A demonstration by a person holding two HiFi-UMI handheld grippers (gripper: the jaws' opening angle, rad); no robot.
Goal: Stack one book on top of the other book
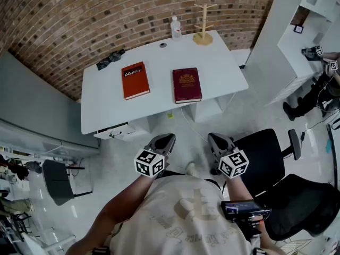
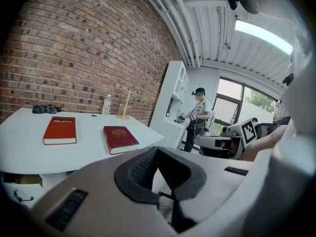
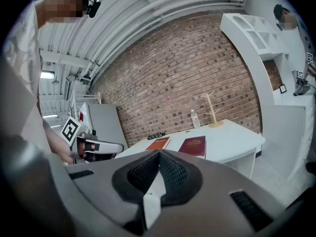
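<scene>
Two books lie flat and apart on the white table point(image 1: 106, 110): an orange-red book point(image 1: 135, 80) on the left and a dark maroon book point(image 1: 186, 85) to its right. Both grippers are held close to my body, well short of the table. My left gripper point(image 1: 164, 141) is shut with nothing in it. My right gripper point(image 1: 216, 140) is also shut and empty. The left gripper view shows the orange-red book point(image 2: 59, 130) and the maroon book point(image 2: 120, 138) beyond its jaws. The right gripper view has the maroon book point(image 3: 194, 146) and the orange-red book point(image 3: 159, 143) far ahead.
At the table's far edge stand a water bottle point(image 1: 176, 28), a wooden mug tree point(image 1: 202, 25) and a dark bundle point(image 1: 109, 59). A black office chair point(image 1: 276, 163) is at my right. A brick wall point(image 1: 106, 15) backs the table. A person point(image 2: 197, 117) stands by white shelves.
</scene>
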